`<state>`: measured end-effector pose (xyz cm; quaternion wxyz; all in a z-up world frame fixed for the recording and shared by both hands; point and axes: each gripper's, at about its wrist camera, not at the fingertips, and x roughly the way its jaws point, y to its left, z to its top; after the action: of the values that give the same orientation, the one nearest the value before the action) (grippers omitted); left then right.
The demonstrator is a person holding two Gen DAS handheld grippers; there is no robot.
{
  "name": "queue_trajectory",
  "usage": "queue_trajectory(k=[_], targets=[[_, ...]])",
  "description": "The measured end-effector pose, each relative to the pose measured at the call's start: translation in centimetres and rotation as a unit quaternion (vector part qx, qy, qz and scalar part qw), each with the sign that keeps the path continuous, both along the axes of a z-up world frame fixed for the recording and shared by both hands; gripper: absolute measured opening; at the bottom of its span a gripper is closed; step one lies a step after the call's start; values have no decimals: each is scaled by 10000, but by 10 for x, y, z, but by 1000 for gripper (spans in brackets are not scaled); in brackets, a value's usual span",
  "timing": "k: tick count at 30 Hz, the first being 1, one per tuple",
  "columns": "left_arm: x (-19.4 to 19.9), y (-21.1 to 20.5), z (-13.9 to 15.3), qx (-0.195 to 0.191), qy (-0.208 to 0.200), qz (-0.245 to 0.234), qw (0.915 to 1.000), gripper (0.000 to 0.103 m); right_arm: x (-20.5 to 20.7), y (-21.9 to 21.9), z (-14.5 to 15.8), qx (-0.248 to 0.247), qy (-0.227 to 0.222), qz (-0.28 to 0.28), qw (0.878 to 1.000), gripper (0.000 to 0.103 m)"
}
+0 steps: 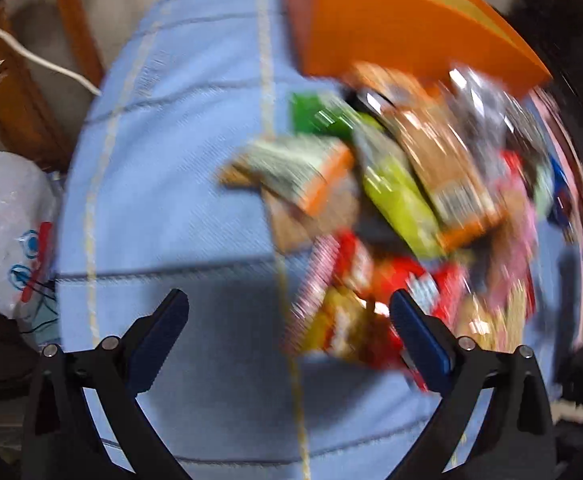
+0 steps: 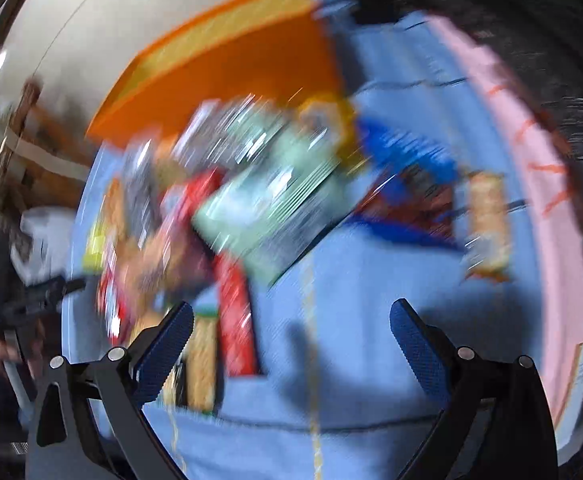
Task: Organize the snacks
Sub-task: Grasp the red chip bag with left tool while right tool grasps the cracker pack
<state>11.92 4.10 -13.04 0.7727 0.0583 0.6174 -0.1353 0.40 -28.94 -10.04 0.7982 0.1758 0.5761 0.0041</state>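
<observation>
Both views heavily motion-blurred. Snack packets [image 1: 403,208] lie heaped on the blue cloth [image 1: 171,200], just before the orange box [image 1: 403,28]. Left gripper [image 1: 289,320] and right gripper [image 2: 291,328] both spread wide, empty (labels unreadable). Judged step: approach, no packet yet picked. Next move calls for singling out one packet at the pile's near edge.

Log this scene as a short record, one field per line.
surface: blue cloth with stitched lines
container: orange box at the far end of the cloth
snacks: pile of packets heaped in front of the box, blurred
left gripper: open, empty
right gripper: open, empty
off the cloth: white plastic bag
image quality: heavy motion blur
</observation>
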Motion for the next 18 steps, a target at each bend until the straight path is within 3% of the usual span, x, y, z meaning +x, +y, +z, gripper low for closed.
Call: queue_trajectory(k=[5, 8, 10, 15, 16, 18], targets=[[-18, -24, -14, -285, 274, -125, 9991, 98, -1, 36, -19, 171, 318, 401, 9985, 99], [-23, -44, -21, -298, 339, -284, 9986, 98, 1, 46, -13, 98, 220, 560, 9981, 99], [-27, -59, -29, -119, 427, -414, 9982, 98, 2, 47, -8, 60, 155, 556, 9983, 99], [-26, -66, -45, 343, 173, -463, 9982, 99, -5, 49, -3, -3, 179, 450, 9988, 99], [-27, -62, -48, 380, 117, -423, 9983, 96, -7, 49, -5, -15, 197, 465, 9987, 99], [-32, -56, -44, 371, -66, -437, 9983, 76, -9, 57, -6, -93, 234, 575, 9980, 99]])
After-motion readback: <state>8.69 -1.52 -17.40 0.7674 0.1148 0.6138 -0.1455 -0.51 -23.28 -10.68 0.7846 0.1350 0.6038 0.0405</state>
